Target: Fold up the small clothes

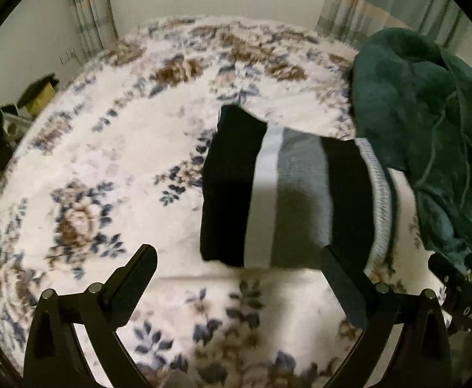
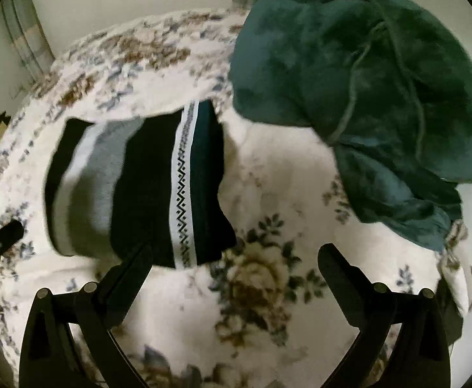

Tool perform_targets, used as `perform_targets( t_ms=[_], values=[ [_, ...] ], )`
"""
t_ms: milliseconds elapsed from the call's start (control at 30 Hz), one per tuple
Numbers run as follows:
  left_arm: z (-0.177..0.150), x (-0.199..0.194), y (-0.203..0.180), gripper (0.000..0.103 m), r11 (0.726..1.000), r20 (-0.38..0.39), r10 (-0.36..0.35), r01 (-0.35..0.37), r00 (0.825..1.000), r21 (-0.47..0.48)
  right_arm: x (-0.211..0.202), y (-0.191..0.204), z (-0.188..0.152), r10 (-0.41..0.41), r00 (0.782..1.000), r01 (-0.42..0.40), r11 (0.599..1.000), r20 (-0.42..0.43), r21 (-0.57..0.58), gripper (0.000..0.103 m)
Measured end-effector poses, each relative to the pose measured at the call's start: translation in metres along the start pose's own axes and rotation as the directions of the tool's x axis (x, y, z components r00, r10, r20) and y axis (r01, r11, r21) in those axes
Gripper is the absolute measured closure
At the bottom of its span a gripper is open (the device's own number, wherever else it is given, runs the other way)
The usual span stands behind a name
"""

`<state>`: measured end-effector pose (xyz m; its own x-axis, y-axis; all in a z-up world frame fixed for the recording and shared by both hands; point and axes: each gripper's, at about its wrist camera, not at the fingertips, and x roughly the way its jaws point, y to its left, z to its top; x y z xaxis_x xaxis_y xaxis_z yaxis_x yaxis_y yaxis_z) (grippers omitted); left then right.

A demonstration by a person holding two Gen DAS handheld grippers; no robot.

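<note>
A small striped garment in black, white and grey lies folded flat on the floral blanket. It also shows in the right wrist view, with a white zigzag-patterned band. My left gripper is open and empty just in front of its near edge, with the right finger at its black band. My right gripper is open and empty, with its left finger at the garment's near right corner. The left gripper's tip shows at the left edge of the right wrist view.
A crumpled dark teal fleece garment lies at the right on the blanket, also large in the right wrist view. Curtains and a wall stand behind. Dark clutter sits off the bed's left edge.
</note>
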<state>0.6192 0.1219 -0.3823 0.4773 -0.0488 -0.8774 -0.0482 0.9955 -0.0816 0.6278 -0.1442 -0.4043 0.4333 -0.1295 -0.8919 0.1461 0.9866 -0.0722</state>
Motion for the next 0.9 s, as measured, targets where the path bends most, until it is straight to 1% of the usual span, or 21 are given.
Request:
perform_targets(
  t_ms=[133,233,333,367,433,567,633,667,833,900],
  values=[
    [-0.016,-0.07,-0.008,0.0,0.999,0.054,0.017,-0.018,0.998,0.031,-0.074,-0.012,-0.013,-0.014,0.998,0.014,1.0,0.058,0.001,0.0],
    [-0.029,-0.123,-0.012,0.0,0.999,0.083,0.008,-0.011,0.997,0.035,-0.142,-0.02,-0.03,-0.019,0.995,0.02,1.0,0.1,-0.006,0.0],
    [-0.04,-0.18,-0.018,0.0,0.999,0.117,0.004,-0.009,0.993,0.047,-0.198,-0.026,-0.045,-0.015,0.99,0.016,1.0,0.14,-0.006,0.0],
    [-0.043,-0.193,-0.019,0.0,0.999,0.126,0.004,-0.01,0.992,0.047,-0.222,-0.029,-0.051,-0.013,0.987,0.014,1.0,0.16,-0.004,0.0],
    [-0.049,-0.227,-0.021,0.0,0.999,0.149,-0.003,-0.004,0.989,0.046,-0.259,-0.033,-0.059,-0.009,0.982,0.009,1.0,0.188,-0.002,0.0],
    [-0.062,-0.297,-0.028,0.0,0.998,0.206,0.0,-0.012,0.979,0.056,-0.346,-0.043,-0.081,-0.008,0.962,0.008,1.0,0.274,-0.002,0.0],
    [-0.069,-0.325,-0.03,0.0,0.998,0.225,0.001,-0.014,0.974,0.055,-0.379,-0.048,-0.088,-0.01,0.951,0.011,1.0,0.309,-0.003,0.0],
    [-0.073,-0.338,-0.032,0.0,0.999,0.233,0.0,-0.013,0.972,0.053,-0.402,-0.051,-0.094,-0.006,0.943,0.009,1.0,0.334,-0.007,0.0],
    [-0.09,-0.392,-0.034,0.0,0.999,0.263,-0.012,0.002,0.965,0.039,-0.472,-0.059,-0.116,0.006,0.918,0.005,1.0,0.398,-0.027,0.0],
    [-0.096,-0.404,-0.034,0.0,0.999,0.267,-0.015,0.006,0.964,0.036,-0.498,-0.062,-0.128,0.019,0.91,-0.007,1.0,0.415,-0.029,0.0]
  ],
)
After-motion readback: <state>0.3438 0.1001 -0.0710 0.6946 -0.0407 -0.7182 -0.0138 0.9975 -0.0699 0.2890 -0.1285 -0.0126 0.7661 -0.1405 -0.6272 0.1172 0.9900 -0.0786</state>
